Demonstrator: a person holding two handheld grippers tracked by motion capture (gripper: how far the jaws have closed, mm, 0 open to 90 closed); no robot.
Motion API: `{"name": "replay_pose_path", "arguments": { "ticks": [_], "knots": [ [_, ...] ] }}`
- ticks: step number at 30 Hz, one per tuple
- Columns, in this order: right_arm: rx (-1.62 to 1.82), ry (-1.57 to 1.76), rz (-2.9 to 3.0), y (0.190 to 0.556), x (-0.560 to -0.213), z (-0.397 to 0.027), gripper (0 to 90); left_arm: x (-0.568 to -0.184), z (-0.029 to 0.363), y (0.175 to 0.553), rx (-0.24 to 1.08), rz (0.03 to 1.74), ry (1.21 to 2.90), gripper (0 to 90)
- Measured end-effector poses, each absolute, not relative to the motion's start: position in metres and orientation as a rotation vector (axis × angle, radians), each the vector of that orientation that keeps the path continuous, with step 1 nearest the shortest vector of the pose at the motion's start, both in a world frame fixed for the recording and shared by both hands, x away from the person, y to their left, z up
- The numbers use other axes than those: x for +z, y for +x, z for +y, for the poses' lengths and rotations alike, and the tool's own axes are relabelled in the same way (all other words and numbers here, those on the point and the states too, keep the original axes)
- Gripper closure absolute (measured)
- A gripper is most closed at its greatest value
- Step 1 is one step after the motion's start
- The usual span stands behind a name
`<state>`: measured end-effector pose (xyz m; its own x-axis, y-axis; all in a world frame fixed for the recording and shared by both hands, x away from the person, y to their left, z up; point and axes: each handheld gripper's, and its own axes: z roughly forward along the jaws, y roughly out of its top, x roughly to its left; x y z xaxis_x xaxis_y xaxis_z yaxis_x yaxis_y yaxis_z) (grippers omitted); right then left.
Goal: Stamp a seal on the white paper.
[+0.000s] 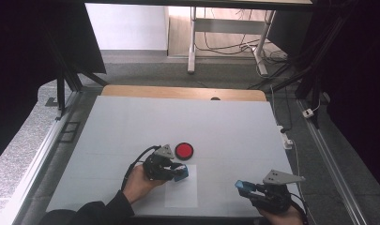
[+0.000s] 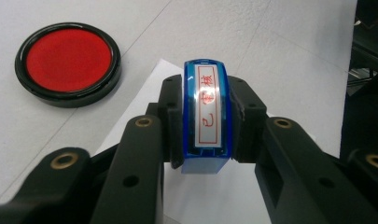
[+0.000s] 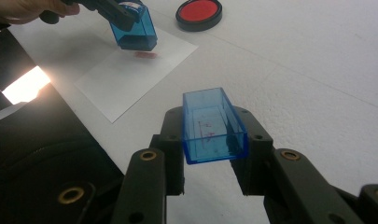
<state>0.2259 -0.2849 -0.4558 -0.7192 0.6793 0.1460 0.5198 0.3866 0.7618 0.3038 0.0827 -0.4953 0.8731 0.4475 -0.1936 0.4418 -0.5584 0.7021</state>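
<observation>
Blue stamp (image 2: 206, 116), a translucent block with a white label printed in red characters, is clamped between the two black jaws of the left claw (image 2: 206, 133), which presses on both of its long sides. In the high view the left claw (image 1: 176, 172) sits near the middle of the white surface (image 1: 131, 126), with the stamp (image 1: 182, 172) over the upper edge of a white sheet of paper (image 1: 180, 194) that lies flat on the surface. The right gripper view shows the same stamp (image 3: 133, 30) tilted, its lower face just above the paper (image 3: 126, 79), and a faint red mark (image 3: 144, 55) on the sheet directly beneath it; whether the stamp touches the sheet cannot be told. Just beyond the paper lies a round ink pad (image 2: 67, 63) with a black rim and red centre, open and facing up; in the high view the ink pad (image 1: 184, 150) is just beside the left claw, on its far side. The right claw (image 3: 214, 140) is closed on a clear blue stamp cap (image 3: 212, 123), an open hollow box with faint red smears inside, held by its two side walls. In the high view the right claw (image 1: 246, 187) and the cap (image 1: 241, 186) are at the near right part of the surface, well apart from the paper. A person's left hand (image 1: 138, 183) and dark sleeve (image 1: 98, 211) enter from the bottom edge.
</observation>
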Motion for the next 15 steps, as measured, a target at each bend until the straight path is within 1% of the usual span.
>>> {"name": "replay_pose_path", "arguments": {
  "ticks": [15],
  "knots": [
    [1.237, 1.071, 2.458, 0.226, -0.456, -0.284, 67.7, -0.474, 0.092, 0.301, 0.008, 0.567, 2.203, 69.8]
  ]
}}
